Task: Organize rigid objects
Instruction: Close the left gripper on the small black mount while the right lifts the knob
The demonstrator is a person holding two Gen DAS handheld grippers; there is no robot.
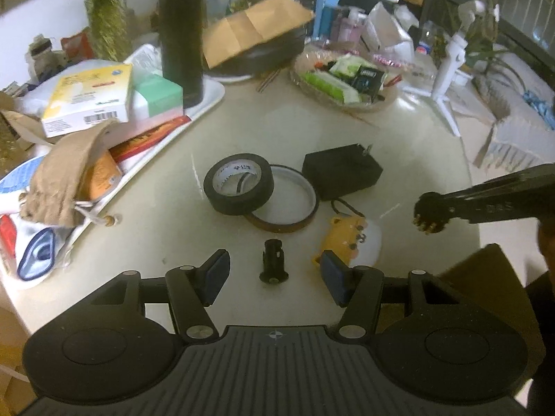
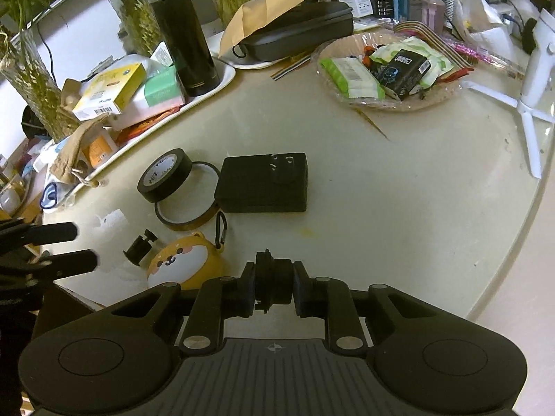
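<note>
Black part (image 2: 272,282) mostly hidden btwn right gripper (image 2: 272,286) pads; identity unclear.

A black flask (image 2: 182,34) is standing upright on a white tray (image 2: 222,79), beside a yellow box (image 2: 111,90) and a green tissue pack (image 2: 163,86). A brown envelope (image 2: 270,3) is lying over a dark case (image 2: 298,31). A wicker dish (image 2: 433,100) is holding snack packets, and a white tripod (image 2: 530,86) is standing near it
</note>
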